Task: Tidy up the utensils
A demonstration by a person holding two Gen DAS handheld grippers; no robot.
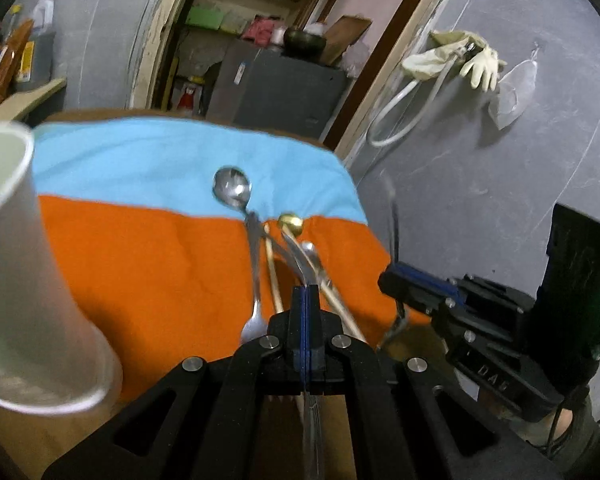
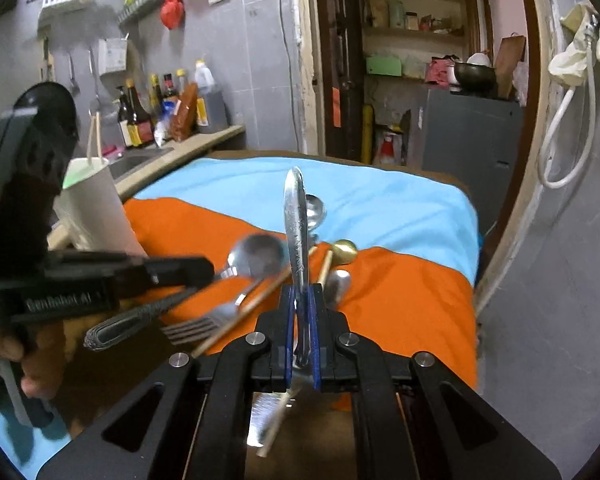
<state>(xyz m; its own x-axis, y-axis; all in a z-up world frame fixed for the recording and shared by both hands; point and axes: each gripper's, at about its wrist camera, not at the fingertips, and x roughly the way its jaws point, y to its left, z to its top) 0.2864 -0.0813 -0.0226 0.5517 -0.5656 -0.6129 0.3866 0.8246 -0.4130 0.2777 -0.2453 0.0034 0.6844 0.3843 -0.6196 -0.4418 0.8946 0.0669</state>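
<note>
Left gripper [image 1: 307, 296] and right gripper [image 2: 302, 300] both clamped tight — each tilted downward.

- A brown table [image 2: 332, 432] is seen, mostly covered by a cloth [image 1: 160, 264]: orange half near, light blue half far.
- A white paper cup [image 2: 96, 208] is stood upright at the cloth's left edge; two chopsticks [image 2: 94, 138] are stuck upright in it.
- A steel spoon [image 1: 233, 189] is laid with its bowl on the blue part, handle running back over the orange.
- A gold-headed spoon [image 1: 290, 222] is laid at the colour seam, just right of the steel spoon.
- Wooden chopsticks [image 1: 274, 276] and a small steel spoon [image 2: 337, 286] are laid crossing on the orange part.
- A fork [image 2: 196, 326] is seen at the orange near edge; whether it rests flat cannot be told.
</note>
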